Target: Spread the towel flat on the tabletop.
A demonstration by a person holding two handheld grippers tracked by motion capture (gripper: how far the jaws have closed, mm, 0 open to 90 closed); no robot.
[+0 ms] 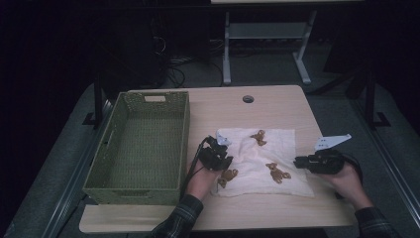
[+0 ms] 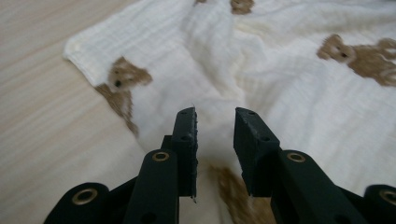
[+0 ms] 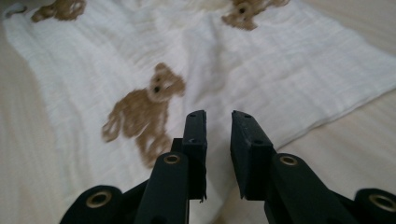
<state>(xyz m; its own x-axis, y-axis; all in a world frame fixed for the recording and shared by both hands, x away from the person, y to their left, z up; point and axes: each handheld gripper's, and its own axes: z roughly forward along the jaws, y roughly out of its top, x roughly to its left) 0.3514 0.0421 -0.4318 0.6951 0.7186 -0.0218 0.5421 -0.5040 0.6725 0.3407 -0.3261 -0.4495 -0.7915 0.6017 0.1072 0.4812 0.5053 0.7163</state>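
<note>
Both grippers (jaws apart, left (image 2: 215, 116), right (image 3: 218, 116)) over opposite edges of bear-print cloth (image 1: 262, 158).

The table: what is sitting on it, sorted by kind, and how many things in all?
Basket: 1, green and woven, at the left.
Cloth: 1, white with brown bears printed on it, lying rumpled beside the basket.
Grippers: 2, the left gripper above the cloth's near left part, the right gripper at its right edge, both with jaws apart.
Total: 4
</note>
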